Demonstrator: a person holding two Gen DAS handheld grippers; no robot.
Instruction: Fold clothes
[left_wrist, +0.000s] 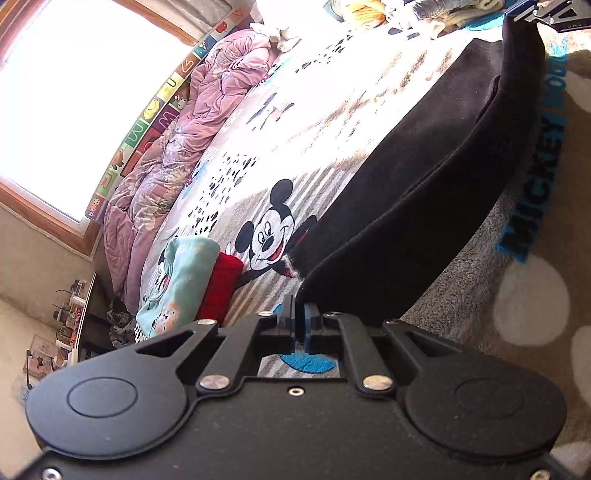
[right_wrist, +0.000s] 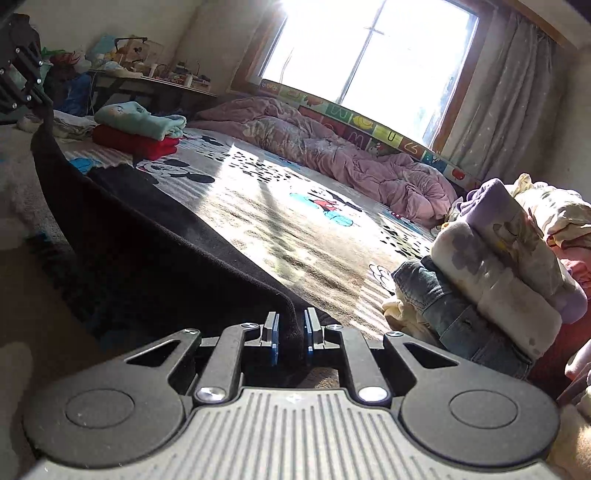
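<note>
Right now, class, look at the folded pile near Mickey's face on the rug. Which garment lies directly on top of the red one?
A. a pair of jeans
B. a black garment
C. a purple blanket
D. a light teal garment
D: in the right wrist view the light teal garment rests on the red garment; the black garment is stretched between the left gripper and right gripper.

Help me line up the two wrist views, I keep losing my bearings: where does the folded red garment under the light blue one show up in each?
Left wrist: the red garment sits lower left, just left of the Mickey face, under the light blue garment.
Right wrist: the red garment lies upper left, on the mat's far side.
Shared landmark: the pink quilt below the window.
</note>
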